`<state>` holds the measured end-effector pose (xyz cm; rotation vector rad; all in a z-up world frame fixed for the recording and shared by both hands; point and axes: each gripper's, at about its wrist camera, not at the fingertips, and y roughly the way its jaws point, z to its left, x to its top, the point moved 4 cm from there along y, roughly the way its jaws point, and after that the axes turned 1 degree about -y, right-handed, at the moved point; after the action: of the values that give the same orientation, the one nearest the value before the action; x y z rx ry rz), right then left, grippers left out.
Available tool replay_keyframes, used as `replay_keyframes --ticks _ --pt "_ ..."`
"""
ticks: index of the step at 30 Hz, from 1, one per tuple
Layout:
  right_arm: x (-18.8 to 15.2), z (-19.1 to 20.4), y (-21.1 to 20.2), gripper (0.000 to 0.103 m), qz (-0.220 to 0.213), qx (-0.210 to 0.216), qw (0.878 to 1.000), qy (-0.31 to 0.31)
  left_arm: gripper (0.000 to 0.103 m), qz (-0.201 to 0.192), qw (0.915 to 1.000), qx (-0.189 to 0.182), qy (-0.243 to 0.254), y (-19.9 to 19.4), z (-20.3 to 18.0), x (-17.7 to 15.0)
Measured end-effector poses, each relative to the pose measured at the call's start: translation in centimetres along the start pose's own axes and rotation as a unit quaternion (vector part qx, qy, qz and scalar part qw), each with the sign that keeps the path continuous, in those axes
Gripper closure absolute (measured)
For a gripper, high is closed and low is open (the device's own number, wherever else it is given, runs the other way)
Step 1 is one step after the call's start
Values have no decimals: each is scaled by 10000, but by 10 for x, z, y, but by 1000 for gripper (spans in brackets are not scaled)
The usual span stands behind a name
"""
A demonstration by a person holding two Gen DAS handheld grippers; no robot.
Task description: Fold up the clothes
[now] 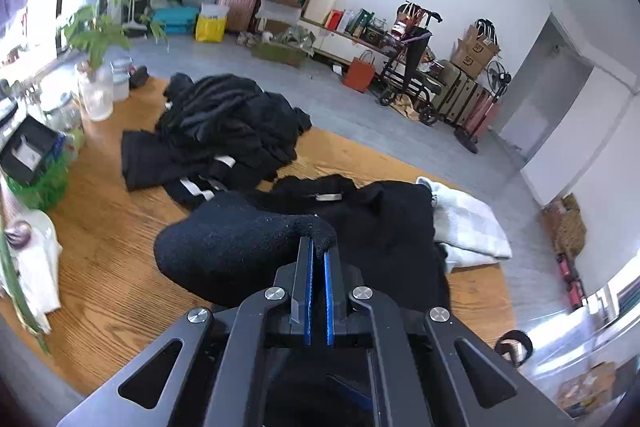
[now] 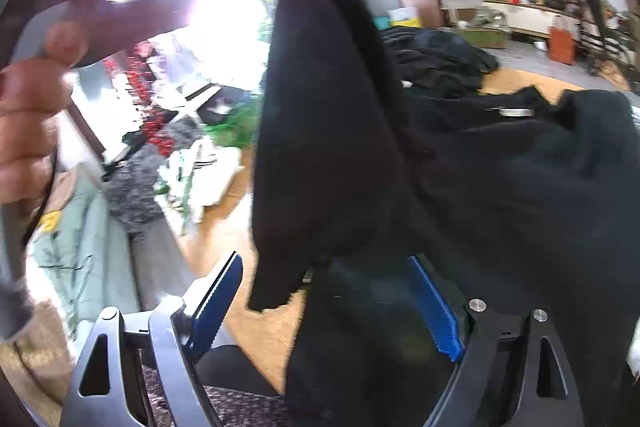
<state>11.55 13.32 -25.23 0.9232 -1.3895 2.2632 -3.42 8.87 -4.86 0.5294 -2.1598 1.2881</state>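
Your left gripper point(image 1: 319, 251) pinches the black sweater point(image 1: 248, 247) sleeve, lifted left of your right gripper point(image 2: 326, 297), whose wide jaws sit nearest its hanging end.

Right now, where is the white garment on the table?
In the left wrist view, the white garment lies at the wooden table's right edge, partly tucked under the black sweater.

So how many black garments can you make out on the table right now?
2 clear masses: the black sweater nearest, one part pinched in the left gripper, and a heaped black pile behind it. The pile probably hides several pieces.
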Motion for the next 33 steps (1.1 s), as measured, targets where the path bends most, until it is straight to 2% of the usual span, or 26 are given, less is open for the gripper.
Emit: replay_keyframes --ticks 11,15,16,19,22,28,31,33 --pt "-8 20 30 16 259 -229 9992 193 99 305 9992 235 49 12 -5 7" --pt "-8 20 46 19 444 -435 9978 223 99 442 9990 110 -19 10 -3 9" --pt "-8 19 50 26 481 -462 9975 234 99 460 9989 105 -15 10 -3 9" --pt "-10 19 61 69 616 -420 9970 198 99 463 9987 193 17 9 -2 8" --pt "-14 18 66 90 720 -291 9970 52 99 454 9985 288 73 7 2 5" --pt "-20 8 42 94 693 -20 9976 9 98 367 9976 548 213 2 10 0" --pt "-14 -7 9 94 518 291 9978 305 98 343 9965 710 270 3 15 -4" --pt "-5 -15 -24 94 181 429 9983 336 98 349 9956 802 332 7 17 -9"
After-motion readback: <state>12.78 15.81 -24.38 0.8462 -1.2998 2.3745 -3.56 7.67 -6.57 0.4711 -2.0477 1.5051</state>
